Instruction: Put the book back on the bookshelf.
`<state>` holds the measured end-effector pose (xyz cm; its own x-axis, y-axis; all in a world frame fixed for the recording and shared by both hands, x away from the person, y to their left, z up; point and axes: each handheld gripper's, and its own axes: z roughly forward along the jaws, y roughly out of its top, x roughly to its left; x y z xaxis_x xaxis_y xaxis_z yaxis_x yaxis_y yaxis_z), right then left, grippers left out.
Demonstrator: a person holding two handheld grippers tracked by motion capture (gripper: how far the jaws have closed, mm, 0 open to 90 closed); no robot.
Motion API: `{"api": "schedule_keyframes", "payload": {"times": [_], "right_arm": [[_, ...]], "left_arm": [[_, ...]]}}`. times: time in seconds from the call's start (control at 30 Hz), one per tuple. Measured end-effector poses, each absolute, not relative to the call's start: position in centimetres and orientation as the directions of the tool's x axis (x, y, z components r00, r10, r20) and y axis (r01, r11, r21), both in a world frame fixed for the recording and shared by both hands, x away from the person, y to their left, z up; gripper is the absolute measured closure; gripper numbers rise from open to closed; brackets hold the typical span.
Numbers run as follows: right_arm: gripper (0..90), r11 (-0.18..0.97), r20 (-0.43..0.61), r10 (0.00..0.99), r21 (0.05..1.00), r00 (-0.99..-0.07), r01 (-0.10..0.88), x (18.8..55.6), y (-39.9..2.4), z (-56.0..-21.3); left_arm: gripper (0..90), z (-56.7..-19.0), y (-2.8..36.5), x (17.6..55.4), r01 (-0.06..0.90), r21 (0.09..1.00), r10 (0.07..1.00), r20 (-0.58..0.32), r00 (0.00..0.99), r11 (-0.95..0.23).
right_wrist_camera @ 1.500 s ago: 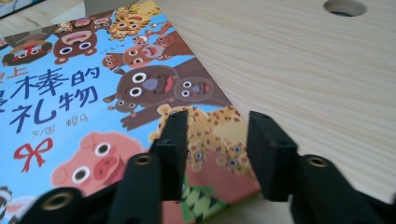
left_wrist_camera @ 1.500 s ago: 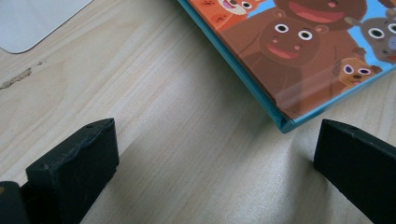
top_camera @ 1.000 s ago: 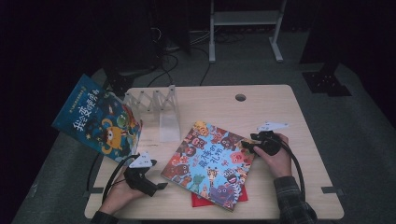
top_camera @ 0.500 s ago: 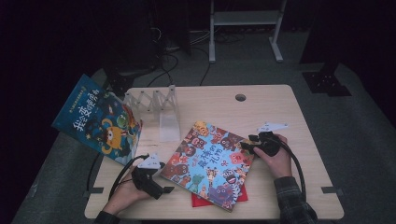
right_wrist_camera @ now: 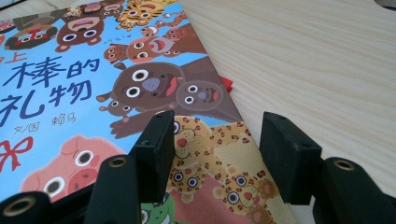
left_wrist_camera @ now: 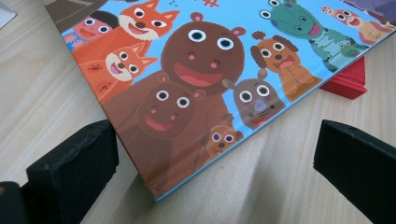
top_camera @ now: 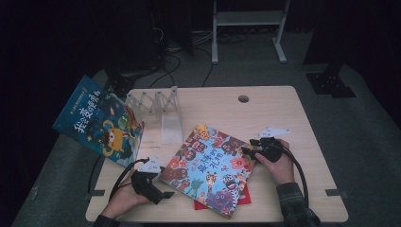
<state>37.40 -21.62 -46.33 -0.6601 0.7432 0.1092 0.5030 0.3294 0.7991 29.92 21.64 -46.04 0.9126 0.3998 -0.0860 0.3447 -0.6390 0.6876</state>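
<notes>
At the left edge of the counter (top_camera: 279,113) a blue picture book with an orange monster (top_camera: 100,120) leans, and it hangs out over that edge. Just beside it, near the far left corner, stands a white folding rack (top_camera: 158,101). My left tool (top_camera: 163,193) lies near the front left corner of the counter. Its jaws are spread wide, and the near left corner of the animal picture book (left_wrist_camera: 205,79) sits between them; one jaw is just beside the book's edge, the other is well apart from it. This animal book lies flat in the middle of the front half of the counter, on top of a red book (left_wrist_camera: 348,79) that shows under its front edge. My right tool (top_camera: 246,151) is at the right side of the animal book, with its jaws half open, one over the cover and one beyond the book's edge, and I cannot see them pressing on it.
</notes>
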Motion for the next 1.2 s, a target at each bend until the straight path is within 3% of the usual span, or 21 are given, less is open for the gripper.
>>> {"api": "schedule_keyframes", "payload": {"times": [0.67, 1.0, 1.2], "right_arm": [[44.8, 0.373, 0.072, 0.712, 0.804, -0.699, 0.463, 35.3, -19.9, -46.1], [54.8, 0.359, 0.045, 0.744, 0.814, -0.667, 0.456, 33.9, -21.7, -44.8], [65.2, 0.37, 0.048, 0.737, 0.806, -0.675, 0.462, 32.2, -22.6, -44.9]], "left_arm": [[0.0, -45.9, 23.3, 29.0, 0.392, 0.69, 0.416, -0.142, 0.898, -0.609], [0.0, -45.5, 23.4, 29.8, 0.421, 0.691, 0.457, -0.147, 0.877, -0.587], [0.0, -44.9, 23.4, 30.9, 0.437, 0.694, 0.482, -0.147, 0.864, -0.572]]}}
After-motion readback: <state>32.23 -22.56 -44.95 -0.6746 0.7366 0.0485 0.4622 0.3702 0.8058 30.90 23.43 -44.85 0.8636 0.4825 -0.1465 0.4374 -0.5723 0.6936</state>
